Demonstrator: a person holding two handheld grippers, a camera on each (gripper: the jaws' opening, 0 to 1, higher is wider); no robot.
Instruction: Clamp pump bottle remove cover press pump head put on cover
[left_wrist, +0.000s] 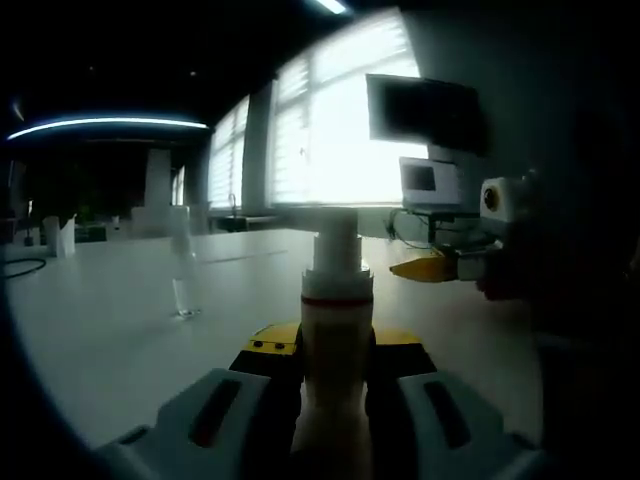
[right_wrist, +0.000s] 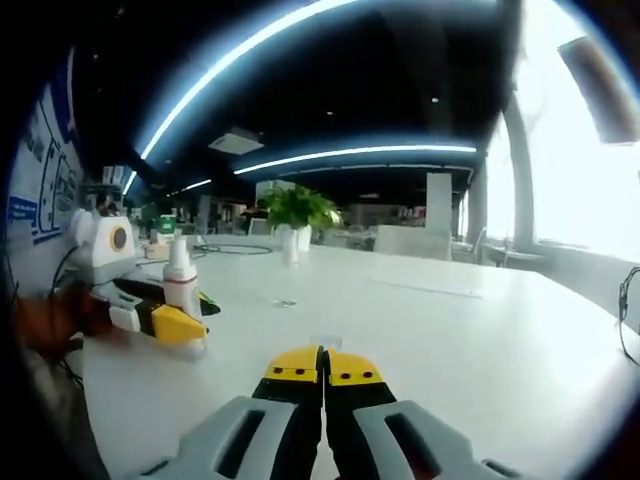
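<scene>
Low, near-level views across the table (left_wrist: 120, 330), facing roughly opposite ways; shared tabletop.

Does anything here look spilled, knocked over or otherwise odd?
Nothing stands out. The pump bottle stands upright, clamped in the left tongs. Its clear cover stands upright on the white table. No spill is visible.

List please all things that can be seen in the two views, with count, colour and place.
pump bottle: one, cream with white top, upright between the left fingers
clear cover: one, transparent, upright on the table beyond the bottle
table: one, white, under everything
plant: one, green, far end of the table
monitor: one, dark, by the window
left gripper: one, grey with yellow tips, shut on the bottle
right gripper: one, grey with yellow tips, shut, empty
</scene>
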